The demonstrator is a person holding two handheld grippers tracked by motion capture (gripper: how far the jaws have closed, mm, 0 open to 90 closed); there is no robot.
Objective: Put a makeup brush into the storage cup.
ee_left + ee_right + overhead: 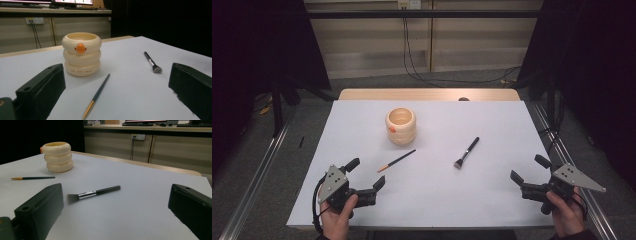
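A: Left gripper (366, 177): fingers (41, 91) spread wide, nothing between them, low over the near left of the white tabletop (492, 200). Right gripper (527, 172): same, wide apart and empty, near right corner.

B: Nearest items?

A: Slim dark-handled paintbrush with a gold end (396, 161) lies flat just ahead of the left gripper, gold end toward it. Short black makeup brush with a silver ferrule and flat bristles (466, 152) lies ahead of the right gripper, bristles nearest. Cream ceramic holder shaped as three stacked rings, orange beak on the front (401, 126), stands upright behind both, open mouth up.

B: Judgement on the step?

A: Likely a pick-up. Come down straddling each handle crosswise, near mid-length, and close gently; both handles are thin and could roll. Tilt upright before the holder's mouth.

B: Any writing?

A: Small orange lettering on the holder's lowest ring, too fine to read with certainty.
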